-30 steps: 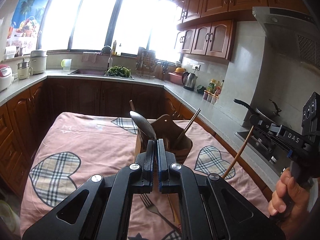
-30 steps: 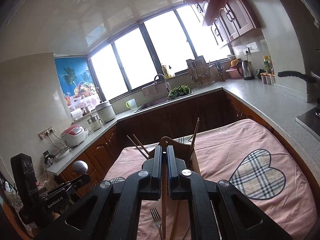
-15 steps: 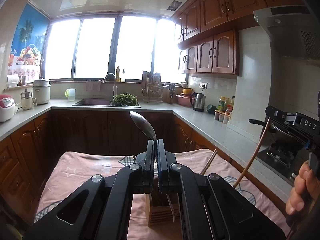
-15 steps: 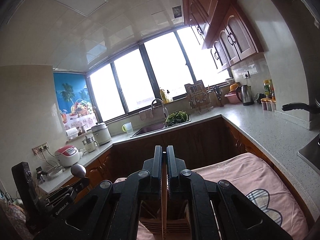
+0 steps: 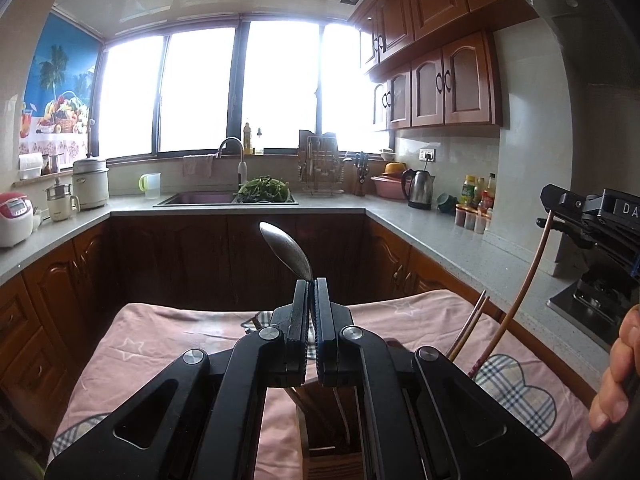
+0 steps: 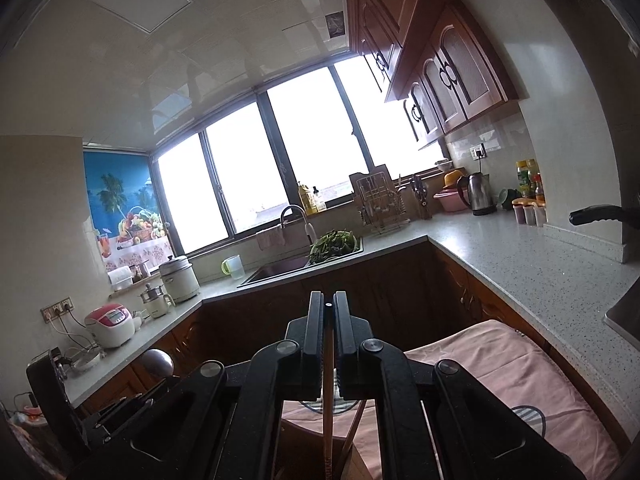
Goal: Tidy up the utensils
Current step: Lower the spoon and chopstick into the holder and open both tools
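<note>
My left gripper (image 5: pixel 311 286) is shut on a metal spoon (image 5: pixel 286 250), bowl pointing up past the fingertips. Below it stands a wooden utensil holder (image 5: pixel 320 436) on the pink cloth, with chopsticks (image 5: pixel 466 334) sticking out. My right gripper (image 6: pixel 328 308) is shut on a wooden chopstick (image 6: pixel 328 412) that hangs down between the fingers toward the holder (image 6: pixel 296 444). In the left wrist view the right gripper (image 5: pixel 576 210) is at the far right, holding that long chopstick (image 5: pixel 516 304). In the right wrist view the spoon's bowl (image 6: pixel 158 362) shows at the lower left.
A table with a pink cloth with plaid hearts (image 5: pixel 168 344) fills the middle of a U-shaped kitchen. Grey counters (image 5: pixel 440 236) carry a kettle (image 5: pixel 418 188), spice jars, a sink with greens (image 5: pixel 264 190) and rice cookers (image 5: pixel 14 218). A stove is at the right.
Both grippers have risen and tilted up, so the holder has dropped low in both views. The fork on the cloth is out of sight. Each gripper has kept its hold.
</note>
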